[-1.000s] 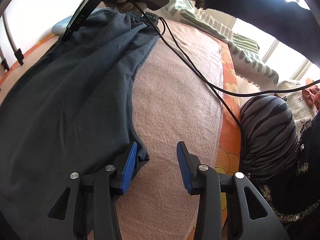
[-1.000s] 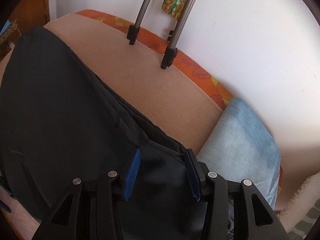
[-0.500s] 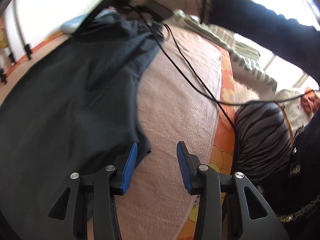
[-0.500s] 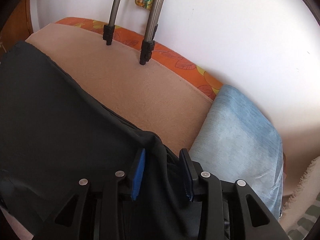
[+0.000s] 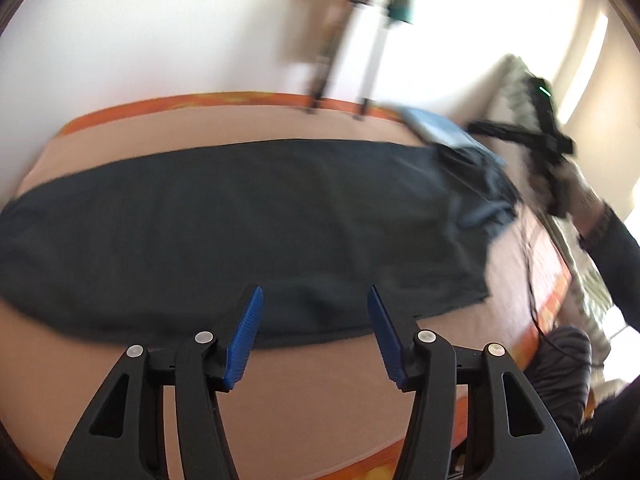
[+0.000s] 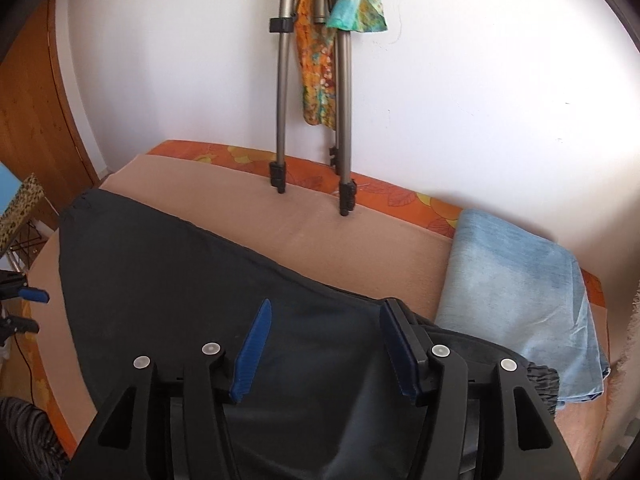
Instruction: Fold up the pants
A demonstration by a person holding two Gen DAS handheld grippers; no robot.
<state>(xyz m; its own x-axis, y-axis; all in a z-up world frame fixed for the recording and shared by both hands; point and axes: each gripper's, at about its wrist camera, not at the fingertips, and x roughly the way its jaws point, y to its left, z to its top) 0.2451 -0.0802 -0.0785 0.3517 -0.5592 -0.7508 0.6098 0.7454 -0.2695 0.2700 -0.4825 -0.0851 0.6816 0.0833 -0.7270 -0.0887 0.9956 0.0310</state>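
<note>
The left gripper (image 5: 315,334) hovers with its jaws wide and nothing between them, above the near edge of the bed (image 5: 312,408), whose top is covered by a pinkish-beige towel. Just beyond its blue pads (image 5: 245,336), the dark pants (image 5: 248,232) lie stretched lengthwise across the bed, their near hem running along in front of the left gripper's jaws. Toward the right end of the bed the fabric bunches up into folds near the waistband, where the right gripper (image 5: 540,132) shows blurred, held in a gloved hand (image 5: 576,196). In the right wrist view, the right gripper (image 6: 326,350) stands with jaws wide directly over the waist end of the pants (image 6: 168,280); whether it touches the cloth cannot be told. A folded light blue cloth (image 6: 520,292) lies just beside the waistband at the far right corner of the bed. Farther back, two tripod legs (image 6: 280,120) rest on the bed's far edge against the white wall, with a colourful patterned cloth (image 6: 320,60) hanging from the tripod.
</note>
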